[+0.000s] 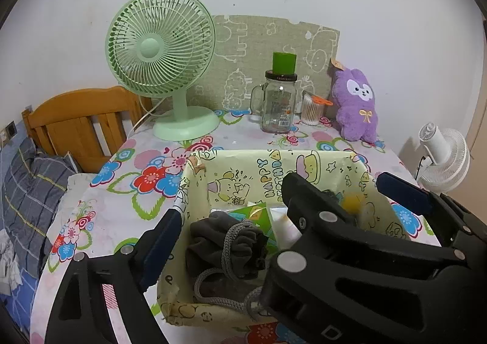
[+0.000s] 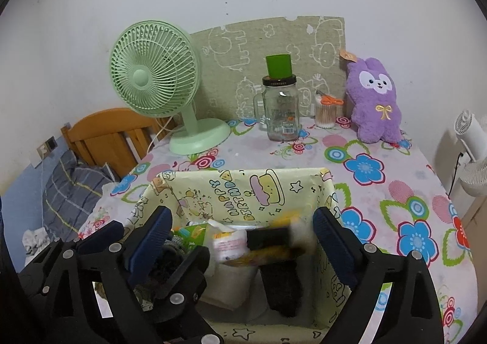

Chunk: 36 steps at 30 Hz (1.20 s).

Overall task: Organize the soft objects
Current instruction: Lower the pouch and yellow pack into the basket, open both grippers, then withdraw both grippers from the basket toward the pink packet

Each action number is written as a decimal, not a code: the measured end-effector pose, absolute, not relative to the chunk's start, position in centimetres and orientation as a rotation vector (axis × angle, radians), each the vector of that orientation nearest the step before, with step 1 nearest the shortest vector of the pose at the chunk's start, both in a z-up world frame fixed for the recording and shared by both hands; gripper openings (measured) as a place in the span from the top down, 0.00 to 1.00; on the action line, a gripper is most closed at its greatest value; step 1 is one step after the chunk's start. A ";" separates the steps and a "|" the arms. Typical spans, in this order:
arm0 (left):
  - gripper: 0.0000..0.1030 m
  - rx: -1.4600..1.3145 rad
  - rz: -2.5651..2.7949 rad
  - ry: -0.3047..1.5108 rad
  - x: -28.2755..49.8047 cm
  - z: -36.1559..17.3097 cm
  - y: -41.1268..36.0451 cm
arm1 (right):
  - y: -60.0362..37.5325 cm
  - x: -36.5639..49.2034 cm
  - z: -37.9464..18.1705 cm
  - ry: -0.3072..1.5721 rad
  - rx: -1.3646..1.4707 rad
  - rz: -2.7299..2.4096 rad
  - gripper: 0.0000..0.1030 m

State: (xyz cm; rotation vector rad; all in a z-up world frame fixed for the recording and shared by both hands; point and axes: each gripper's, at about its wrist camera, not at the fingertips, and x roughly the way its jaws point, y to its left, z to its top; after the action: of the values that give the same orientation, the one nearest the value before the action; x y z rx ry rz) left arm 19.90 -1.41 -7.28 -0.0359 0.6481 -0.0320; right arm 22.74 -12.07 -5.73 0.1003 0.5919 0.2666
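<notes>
Pale yellow paper lines the box (image 2: 243, 188) at the lower centre of both views, and your two grippers tilt down over it side by side. Your left gripper (image 1: 299, 210) stands wide open, holding nothing, above the grey pouch (image 1: 226, 245) lying inside the box. Your right gripper (image 2: 240, 229) is spread just as wide, empty, with a blurred dark and yellow object (image 2: 275, 239) between its fingers, untouched by them. The purple plush (image 2: 376, 103) stands upper right, against the wall.

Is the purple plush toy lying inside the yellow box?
No, the purple plush toy stands upright at the back of the table, against the wall, well apart from the yellow box.
</notes>
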 end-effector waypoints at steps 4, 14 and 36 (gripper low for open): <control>0.13 -0.038 -0.037 0.635 19.3 -6.7 -1.5 | -12.2 22.0 -5.1 0.577 0.096 0.258 0.07; 0.09 -0.024 -0.045 0.597 17.1 -5.0 -2.1 | -12.9 19.4 -3.4 0.544 0.093 0.232 0.07; 0.03 0.002 -0.066 0.504 11.2 -2.0 -2.9 | -14.0 12.5 -0.1 0.483 0.071 0.164 0.06</control>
State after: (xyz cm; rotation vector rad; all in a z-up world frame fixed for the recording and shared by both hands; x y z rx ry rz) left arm 11.21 -2.92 -1.96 0.0019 0.5038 -0.0658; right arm 12.52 -14.04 -0.10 0.0713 0.4830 0.1637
